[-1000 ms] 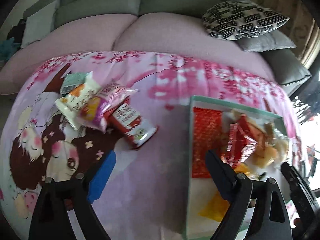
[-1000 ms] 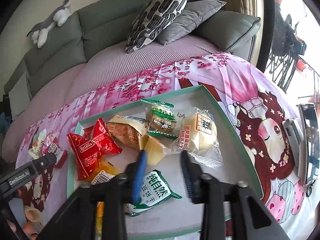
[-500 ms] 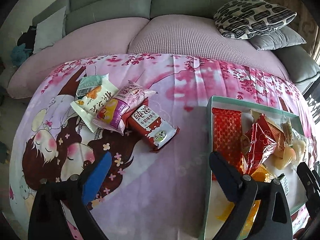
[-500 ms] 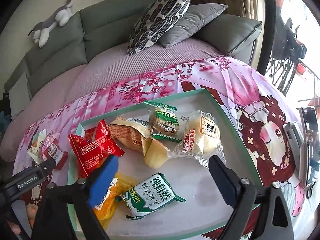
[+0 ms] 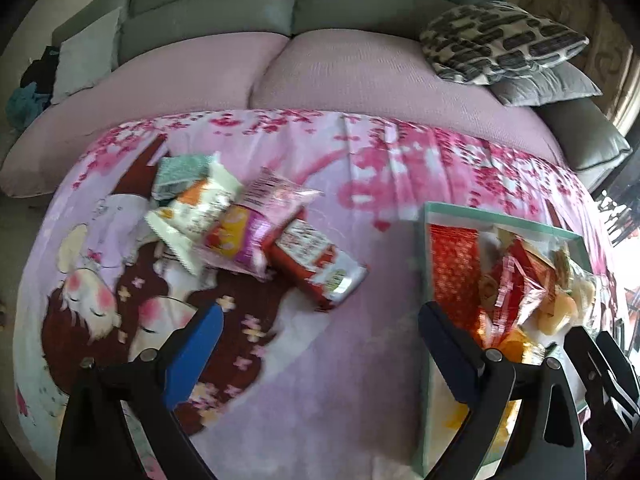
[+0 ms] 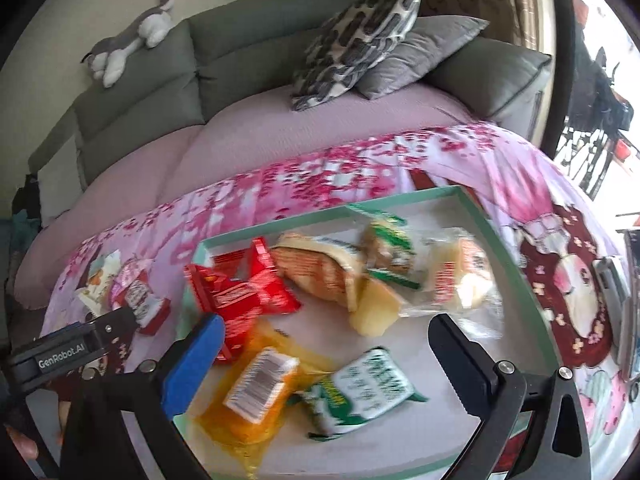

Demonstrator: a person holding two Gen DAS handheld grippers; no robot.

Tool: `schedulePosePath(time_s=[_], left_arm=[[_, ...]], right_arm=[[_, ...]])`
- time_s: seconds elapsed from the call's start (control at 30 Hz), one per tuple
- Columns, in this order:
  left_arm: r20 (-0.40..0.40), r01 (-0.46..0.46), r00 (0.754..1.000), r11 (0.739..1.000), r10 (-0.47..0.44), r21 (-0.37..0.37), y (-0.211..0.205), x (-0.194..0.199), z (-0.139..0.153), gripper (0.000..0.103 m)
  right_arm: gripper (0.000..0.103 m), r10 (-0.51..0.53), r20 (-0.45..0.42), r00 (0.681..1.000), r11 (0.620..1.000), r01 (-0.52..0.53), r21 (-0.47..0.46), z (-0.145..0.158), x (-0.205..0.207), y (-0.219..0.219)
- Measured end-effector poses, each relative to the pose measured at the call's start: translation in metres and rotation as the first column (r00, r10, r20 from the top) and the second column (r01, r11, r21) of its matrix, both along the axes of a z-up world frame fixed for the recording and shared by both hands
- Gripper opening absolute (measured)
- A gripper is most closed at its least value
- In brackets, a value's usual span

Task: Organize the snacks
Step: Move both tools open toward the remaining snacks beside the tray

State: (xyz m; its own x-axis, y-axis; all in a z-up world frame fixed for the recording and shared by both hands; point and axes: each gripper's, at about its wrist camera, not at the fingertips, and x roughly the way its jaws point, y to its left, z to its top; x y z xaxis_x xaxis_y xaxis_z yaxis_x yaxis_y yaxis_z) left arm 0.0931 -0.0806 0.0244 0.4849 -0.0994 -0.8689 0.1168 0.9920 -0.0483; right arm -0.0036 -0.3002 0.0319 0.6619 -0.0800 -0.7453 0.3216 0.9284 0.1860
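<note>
Several loose snacks lie piled on the cartoon cloth: a white-orange packet (image 5: 196,212), a pink-purple packet (image 5: 256,224) and a red packet (image 5: 316,264). My left gripper (image 5: 320,316) hovers open just in front of them, nothing between its fingers. To the right sits the green-rimmed tray (image 6: 400,200) with a red packet (image 6: 240,292), a bread roll (image 6: 320,268), an orange packet (image 6: 256,396) and a green-white packet (image 6: 368,384). My right gripper (image 6: 325,324) hangs over the tray. Its jaws are opening wide, and they press on nothing.
A grey sofa with pink seat covers runs behind the table. A patterned cushion (image 6: 360,36) and a plush toy (image 6: 128,40) rest on it. A dark flat device (image 6: 612,292) lies on the cloth right of the tray.
My right gripper's jaws spread from narrow to wide and drew back from the green-white packet, which stays on the tray. The left gripper drifted slightly, staying open.
</note>
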Motion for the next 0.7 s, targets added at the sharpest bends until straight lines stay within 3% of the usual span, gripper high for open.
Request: schedulePosePath(time_s=[0.37,0.7], left_arm=[[-0.015,-0.122,0.993,0.991,0.121,-0.048,0.063,0.014,0.007,0.098],[-0.053,-0.224,0.974,0.973,0.221,-0.054,0.112,0.027,0.000,0.098]], right_arm=[[0.103,0.131,-0.014,0.991,0.991,-0.131,-0.013,-0.005,0.017,0.056],[0.103,0.181,-0.007,0.983,0.983,-0.181,-0.018,-0.005,0.030,0.084]])
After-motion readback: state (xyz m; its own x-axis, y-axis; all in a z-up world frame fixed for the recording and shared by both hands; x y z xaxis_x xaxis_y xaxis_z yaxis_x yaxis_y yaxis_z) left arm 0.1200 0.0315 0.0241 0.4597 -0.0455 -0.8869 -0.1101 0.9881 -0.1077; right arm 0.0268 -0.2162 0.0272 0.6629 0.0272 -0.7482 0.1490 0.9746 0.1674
